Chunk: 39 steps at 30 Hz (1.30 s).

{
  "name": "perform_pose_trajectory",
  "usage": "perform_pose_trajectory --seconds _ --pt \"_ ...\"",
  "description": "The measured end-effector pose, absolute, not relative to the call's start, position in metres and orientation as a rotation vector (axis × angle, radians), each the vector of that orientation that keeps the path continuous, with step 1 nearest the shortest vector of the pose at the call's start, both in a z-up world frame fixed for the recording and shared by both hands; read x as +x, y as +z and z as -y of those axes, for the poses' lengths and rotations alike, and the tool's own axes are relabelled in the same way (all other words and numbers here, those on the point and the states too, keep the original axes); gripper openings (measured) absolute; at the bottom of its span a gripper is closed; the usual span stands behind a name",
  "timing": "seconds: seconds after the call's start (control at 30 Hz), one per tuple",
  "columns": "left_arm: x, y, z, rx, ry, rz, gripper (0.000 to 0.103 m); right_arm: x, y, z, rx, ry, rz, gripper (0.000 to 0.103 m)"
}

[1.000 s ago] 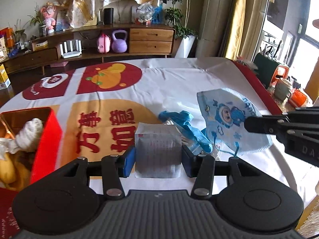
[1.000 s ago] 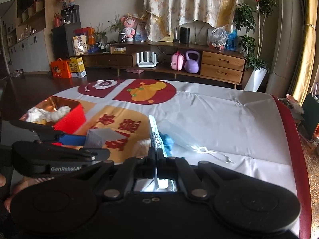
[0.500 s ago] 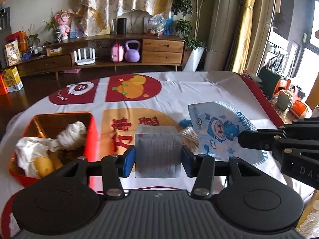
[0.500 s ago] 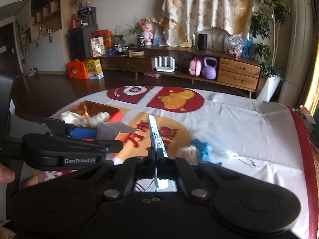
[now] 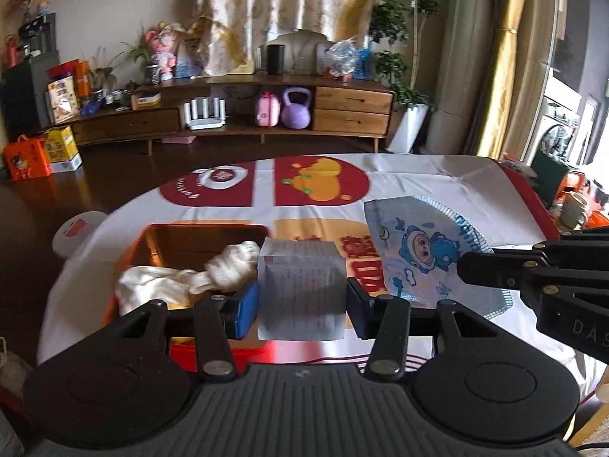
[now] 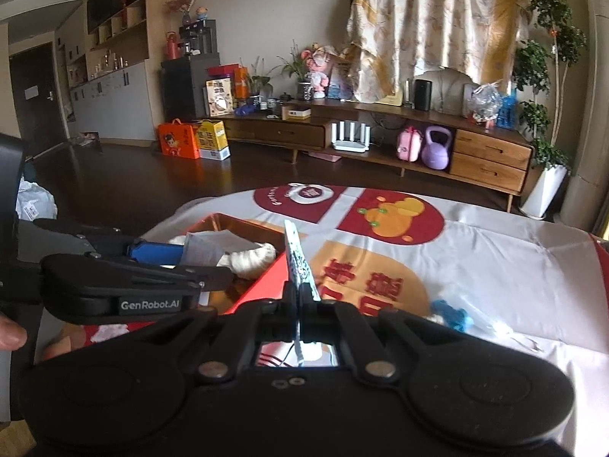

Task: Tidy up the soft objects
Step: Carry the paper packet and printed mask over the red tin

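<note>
Over the red rectangular box, both loads arriving.

My left gripper, half-open, clamps the grey tissue packet; my right gripper, pinched shut, holds the blue cartoon-print mask. Both have swung from mid-table; dropping comes next.

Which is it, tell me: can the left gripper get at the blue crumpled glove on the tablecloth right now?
Probably not: the left gripper is shut on a grey tissue packet, and the blue crumpled glove lies beyond the right gripper.

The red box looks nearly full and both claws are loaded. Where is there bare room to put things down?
Free: the white cloth right of the round orange print, toward the red border. Inside the red box, only the far strip behind the white rags. Crowded: near the blue glove.
</note>
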State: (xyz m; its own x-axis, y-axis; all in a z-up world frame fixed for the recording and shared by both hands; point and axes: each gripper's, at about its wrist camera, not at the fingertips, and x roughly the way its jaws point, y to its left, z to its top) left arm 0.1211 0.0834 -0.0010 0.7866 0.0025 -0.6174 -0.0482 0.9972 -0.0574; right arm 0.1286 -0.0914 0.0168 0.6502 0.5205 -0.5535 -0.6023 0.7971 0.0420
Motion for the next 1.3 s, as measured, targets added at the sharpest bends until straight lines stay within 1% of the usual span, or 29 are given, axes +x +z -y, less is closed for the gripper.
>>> perform_pose_trajectory --seconds 0.43,0.8,1.03,1.3 --pt "0.12 0.002 -0.154 -0.054 0.143 -0.682 0.048 0.145 0.015 0.017 -0.199 0.711 -0.582 0.001" --pt "0.136 -0.018 -0.209 -0.074 0.227 -0.724 0.048 0.173 0.004 -0.033 -0.229 0.726 -0.597 0.001" --pt "0.151 -0.039 -0.226 -0.069 0.246 -0.77 0.048 0.203 -0.009 -0.055 -0.24 0.715 -0.615 0.001" --pt "0.171 -0.06 -0.218 -0.062 0.193 -0.801 0.048 0.236 -0.036 -0.073 -0.252 0.685 -0.681 0.001"
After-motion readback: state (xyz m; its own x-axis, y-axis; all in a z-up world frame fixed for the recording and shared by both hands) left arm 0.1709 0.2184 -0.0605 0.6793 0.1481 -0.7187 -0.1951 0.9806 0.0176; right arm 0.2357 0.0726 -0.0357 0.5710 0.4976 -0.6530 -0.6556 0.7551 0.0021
